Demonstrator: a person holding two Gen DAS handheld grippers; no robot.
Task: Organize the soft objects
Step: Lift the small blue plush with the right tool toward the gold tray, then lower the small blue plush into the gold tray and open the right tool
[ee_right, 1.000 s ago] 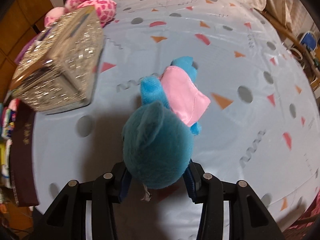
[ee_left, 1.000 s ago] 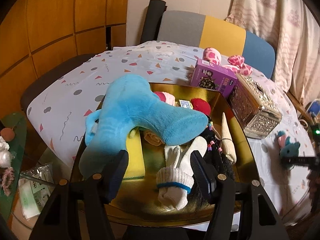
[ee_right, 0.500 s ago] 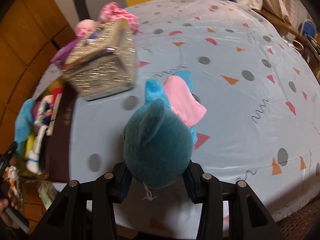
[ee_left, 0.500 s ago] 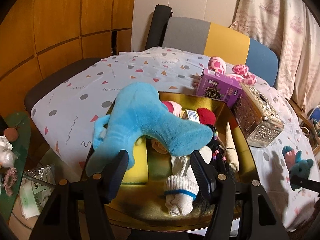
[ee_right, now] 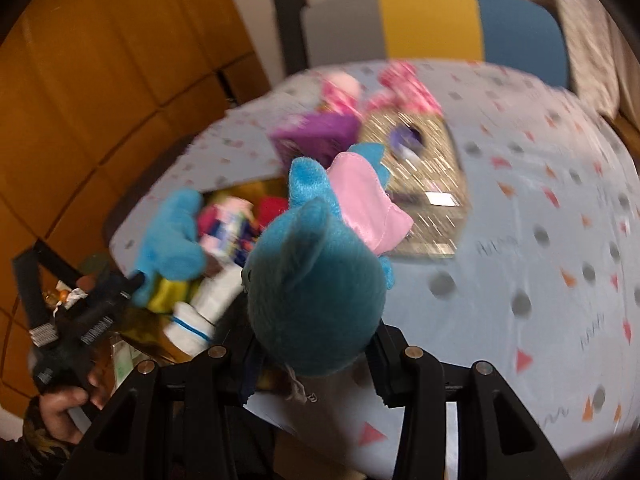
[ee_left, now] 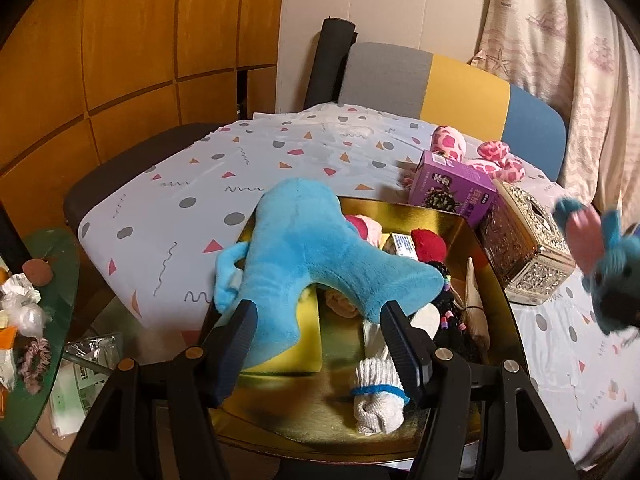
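My right gripper [ee_right: 316,356] is shut on a teal plush toy [ee_right: 316,292] with a pink patch and holds it in the air above the table, near the tray's right side. The left wrist view catches the same toy [ee_left: 612,276] at its right edge. A gold tray [ee_left: 424,212] holds a big light-blue plush [ee_left: 304,256], a rolled white sock [ee_left: 380,396], a yellow sponge [ee_left: 304,344] and several small items. My left gripper [ee_left: 316,312] hovers open over the tray's near edge, with the blue plush's lower end between its fingers but not pinched.
A purple box [ee_left: 452,192] and a glittery silver box [ee_left: 528,256] stand just beyond the tray, with a pink spotted plush [ee_left: 452,144] behind them. A multicoloured chair [ee_left: 440,80] is at the far side. A cluttered green side table [ee_left: 40,280] sits low on the left.
The right gripper has lifted the teal toy off the tablecloth and carried it left toward the tray. The left gripper has barely moved, only tilting up slightly.
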